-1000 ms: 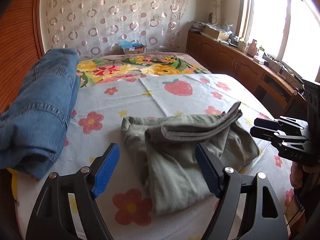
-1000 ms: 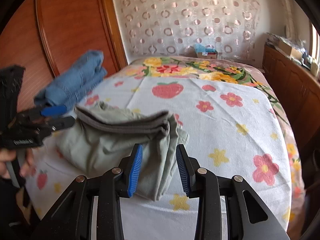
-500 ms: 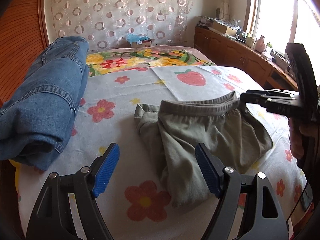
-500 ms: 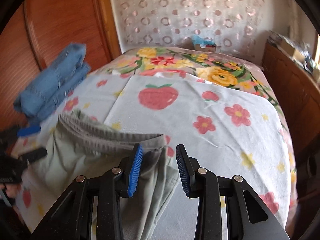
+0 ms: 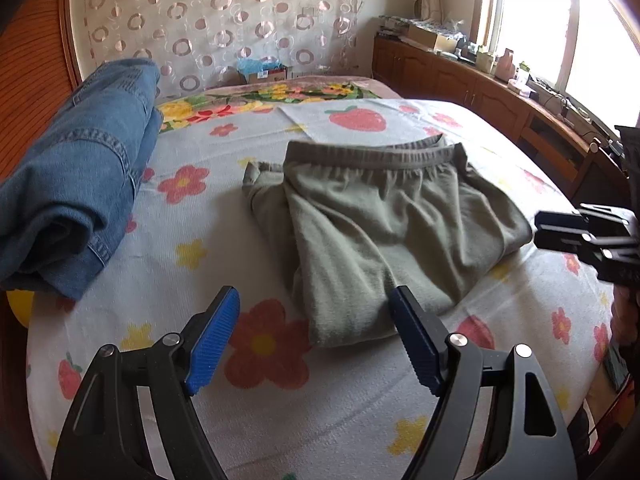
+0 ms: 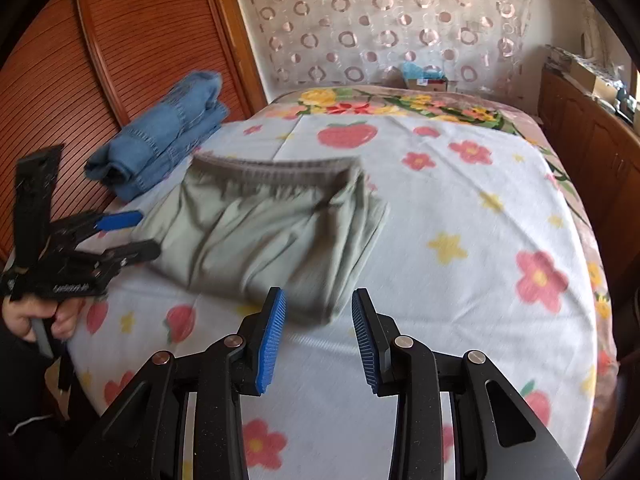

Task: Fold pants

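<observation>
The olive-green pants (image 5: pixel 380 220) lie folded on the flowered bed cover (image 5: pixel 320 420), with the elastic waistband along their far edge. My left gripper (image 5: pixel 315 296) hovers open and wide just before their near corner, with nothing between its blue pads. In the right wrist view the pants (image 6: pixel 264 232) look blurred. My right gripper (image 6: pixel 319 294) stands partly open just short of their near edge, holding nothing. Each gripper shows in the other's view: the left gripper (image 6: pixel 144 232) at the pants' left side, the right gripper (image 5: pixel 538 229) at their right.
Folded blue jeans (image 5: pixel 80 168) lie at the bed's left edge against a wooden slatted wardrobe (image 6: pixel 140 40). Low wooden cabinets (image 5: pixel 480 92) with clutter run under the window on the right. A small box (image 5: pixel 264 74) sits beyond the far end of the bed.
The bunched, raised waistband layer has spread flat toward the far side. My right gripper has pulled back off the pants toward the near edge. The left gripper has sunk slightly.
</observation>
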Tool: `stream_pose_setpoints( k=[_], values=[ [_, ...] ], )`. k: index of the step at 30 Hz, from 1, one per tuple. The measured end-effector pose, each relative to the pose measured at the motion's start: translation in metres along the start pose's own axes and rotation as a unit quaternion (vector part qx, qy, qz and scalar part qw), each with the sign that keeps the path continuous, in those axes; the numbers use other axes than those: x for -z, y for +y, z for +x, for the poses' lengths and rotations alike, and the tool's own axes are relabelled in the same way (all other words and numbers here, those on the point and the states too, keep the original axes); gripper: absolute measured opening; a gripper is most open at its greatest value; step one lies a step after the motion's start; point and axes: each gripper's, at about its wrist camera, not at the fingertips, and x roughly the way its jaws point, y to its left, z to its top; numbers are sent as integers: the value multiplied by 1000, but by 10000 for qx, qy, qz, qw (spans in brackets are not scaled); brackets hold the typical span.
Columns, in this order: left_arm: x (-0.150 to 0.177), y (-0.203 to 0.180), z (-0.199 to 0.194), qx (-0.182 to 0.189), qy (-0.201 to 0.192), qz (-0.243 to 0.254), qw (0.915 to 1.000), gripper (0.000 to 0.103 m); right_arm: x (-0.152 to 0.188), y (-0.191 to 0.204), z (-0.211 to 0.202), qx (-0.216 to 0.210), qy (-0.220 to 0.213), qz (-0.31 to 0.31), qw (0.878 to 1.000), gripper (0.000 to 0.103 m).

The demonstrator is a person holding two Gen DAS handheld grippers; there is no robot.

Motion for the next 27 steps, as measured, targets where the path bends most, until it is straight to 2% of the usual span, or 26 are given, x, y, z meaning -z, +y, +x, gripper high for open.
stream_pose_setpoints(
  k=[6, 9, 11, 15, 20, 23, 27],
  values=[
    [4, 1, 9, -53, 110, 49, 9999, 79, -2, -1, 11, 197, 216, -82, 9995, 27],
    [5, 1, 10, -48, 78, 65, 9999, 80, -5, -2, 9, 120, 148, -166, 9997, 10],
    [5, 1, 9, -37, 82, 56, 9999, 80, -4, -5, 3, 138, 44, -213, 9997, 7],
    [6, 4, 10, 48, 114, -15, 9999, 80, -5, -13, -7, 278, -102, -167, 9994, 7],
    [6, 5, 10, 90, 129, -57, 9999, 80, 0, -6, 3, 263, 172, -201, 9993, 7],
    [6, 6, 11, 109, 134, -81, 9998, 80, -2, -4, -4, 260, 115, -164, 9995, 7],
    [5, 5, 11, 108, 144, -93, 9998, 81, -4, -3, -15, 367, 23, -185, 9992, 17]
  ],
)
